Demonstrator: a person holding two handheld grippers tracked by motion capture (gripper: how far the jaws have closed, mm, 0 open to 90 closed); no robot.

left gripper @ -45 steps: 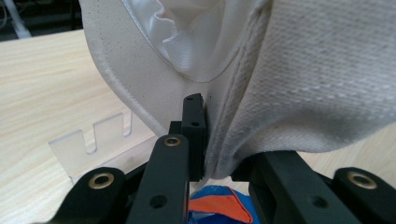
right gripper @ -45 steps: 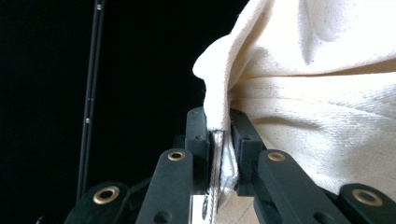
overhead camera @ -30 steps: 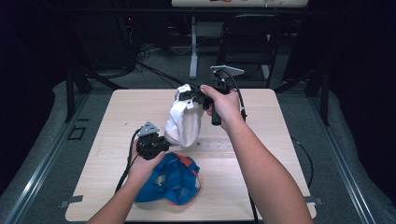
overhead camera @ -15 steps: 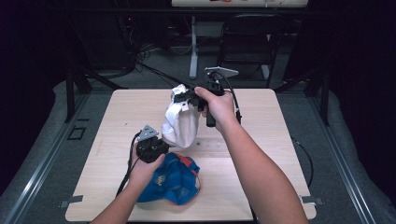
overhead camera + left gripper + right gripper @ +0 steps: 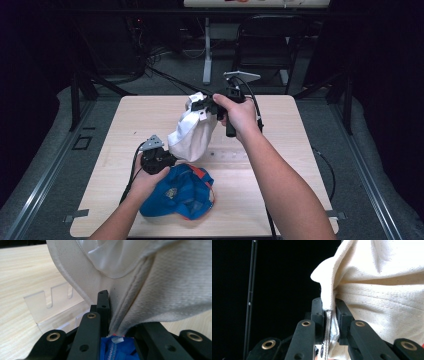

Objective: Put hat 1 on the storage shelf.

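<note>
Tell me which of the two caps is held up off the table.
The white cap: the right gripper pinches its upper edge and the left gripper its lower edge, so it hangs between them. The blue cap lies flat on the table.

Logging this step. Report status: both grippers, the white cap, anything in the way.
Right gripper clamped on white cap, held above table. Left gripper shut on cap's lower edge. Blue cap right under it; clear slotted stand close by.
</note>
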